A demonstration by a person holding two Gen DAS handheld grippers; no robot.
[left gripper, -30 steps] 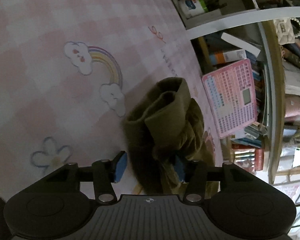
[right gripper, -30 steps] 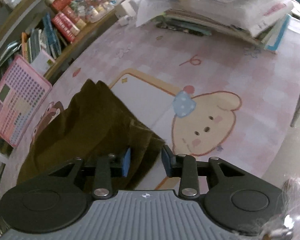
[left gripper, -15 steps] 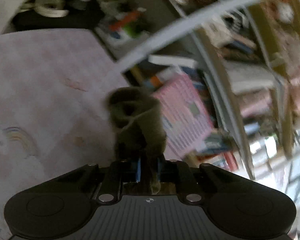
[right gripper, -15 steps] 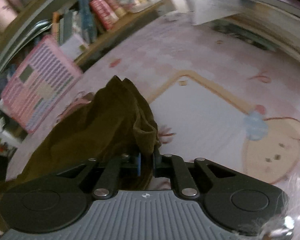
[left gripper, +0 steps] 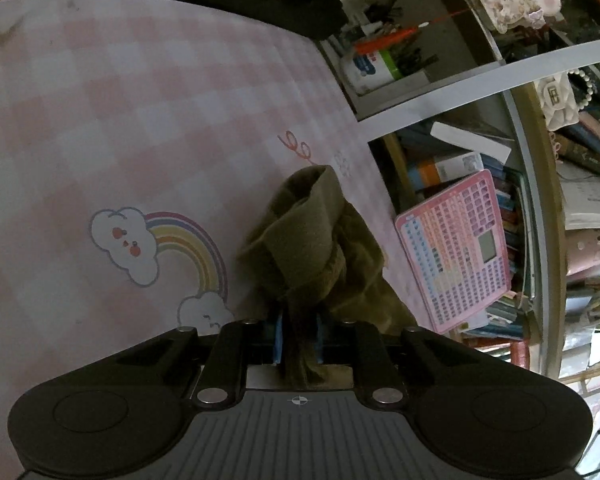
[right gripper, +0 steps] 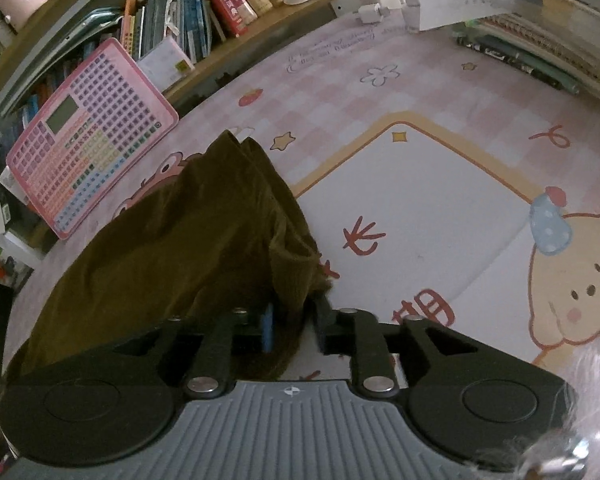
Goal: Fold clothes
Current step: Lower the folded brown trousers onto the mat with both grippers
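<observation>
An olive-brown garment point(left gripper: 308, 240) lies bunched on the pink checked mat point(left gripper: 100, 120). A twisted fold of it runs up between the blue pads of my left gripper point(left gripper: 298, 336), which press on it while the jaws begin opening. In the right wrist view the same garment point(right gripper: 180, 240) spreads out to the left over the mat point(right gripper: 420, 208). One corner of it hangs between the fingers of my right gripper point(right gripper: 294, 326). Those jaws are opening, with a gap showing beside the blue pad, so the cloth sits loosely between them.
A pink toy keyboard tablet point(left gripper: 460, 248) point(right gripper: 88, 168) leans at the mat's edge against a bookshelf point(right gripper: 204, 8). Stacked books and papers point(right gripper: 540, 40) line the far right. Jars and clutter point(left gripper: 380, 60) crowd the shelf beyond the mat.
Both grippers stood open around the garment, then closed on it. The left swung away and back while gripping. The right jaws have since parted again, and its view has shifted right along the mat.
</observation>
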